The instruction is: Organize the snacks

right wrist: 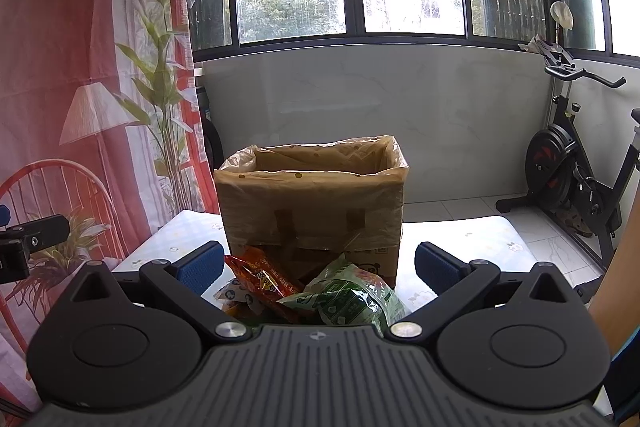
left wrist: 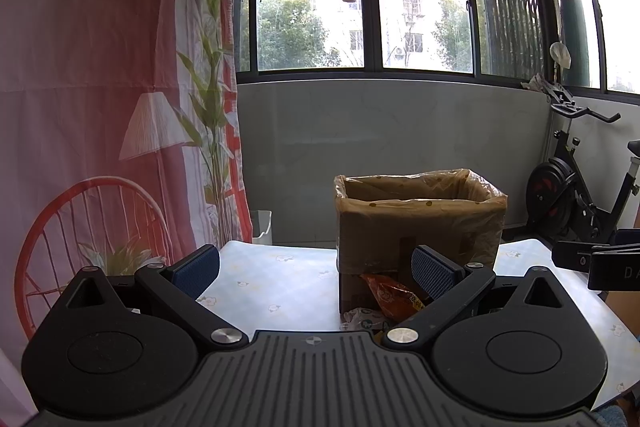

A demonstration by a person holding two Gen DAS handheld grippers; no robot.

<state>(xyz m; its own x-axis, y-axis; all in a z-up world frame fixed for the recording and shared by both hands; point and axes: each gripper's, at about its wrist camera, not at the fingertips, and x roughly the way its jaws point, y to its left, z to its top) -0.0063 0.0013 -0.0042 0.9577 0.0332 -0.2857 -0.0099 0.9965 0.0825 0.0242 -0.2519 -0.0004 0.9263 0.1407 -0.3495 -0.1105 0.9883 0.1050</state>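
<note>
Fingers of left gripper [left wrist: 316, 265] spread wide, empty, hovering above table [left wrist: 280, 279] left of box. Cardboard box [right wrist: 312, 203], lined with plastic bag, stands open-topped mid-table, likely destination for snacks. Orange snack packet [right wrist: 260, 277] and green snack packet [right wrist: 352, 297] lie against box's near face, within reach. Right gripper [right wrist: 318, 263] equally agape, empty, straddling packets, apparently poised for pickup.
</note>
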